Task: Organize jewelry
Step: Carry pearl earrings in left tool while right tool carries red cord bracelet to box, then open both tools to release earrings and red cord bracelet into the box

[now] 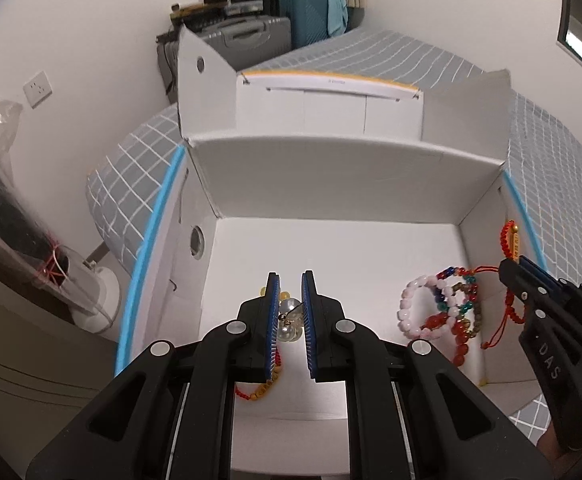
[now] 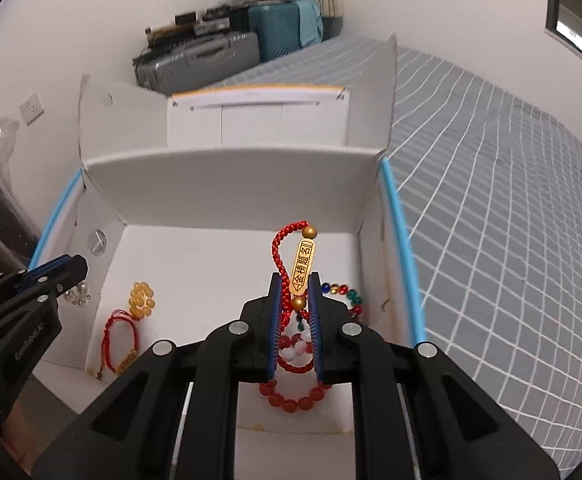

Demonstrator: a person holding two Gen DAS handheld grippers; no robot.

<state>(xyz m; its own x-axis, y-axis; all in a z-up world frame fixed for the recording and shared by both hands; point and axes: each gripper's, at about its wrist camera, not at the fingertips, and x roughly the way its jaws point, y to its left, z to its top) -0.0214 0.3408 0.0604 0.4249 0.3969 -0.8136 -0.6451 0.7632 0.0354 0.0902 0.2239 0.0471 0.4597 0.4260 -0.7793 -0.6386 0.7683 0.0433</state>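
Note:
My left gripper [image 1: 291,280] is shut on a clear bead piece [image 1: 289,318] over the left part of the white box [image 1: 331,184]. In the right wrist view these clear beads [image 2: 77,294] hang under the left gripper [image 2: 65,270]. My right gripper [image 2: 295,278] is shut on a red braided bracelet with a gold tag [image 2: 302,266], held over the box's right side. From the left wrist view the right gripper [image 1: 511,270] and its red bracelet [image 1: 511,240] show at the right wall. A yellow bead bracelet [image 2: 142,300] and a red cord bracelet [image 2: 121,336] lie at the left.
A heap of pink, multicoloured and red bead bracelets [image 1: 443,308] lies at the box's right. The box stands with raised flaps [image 2: 383,92] on a bed with a grey grid cover [image 2: 491,220]. Suitcases [image 2: 211,56] stand against the far wall.

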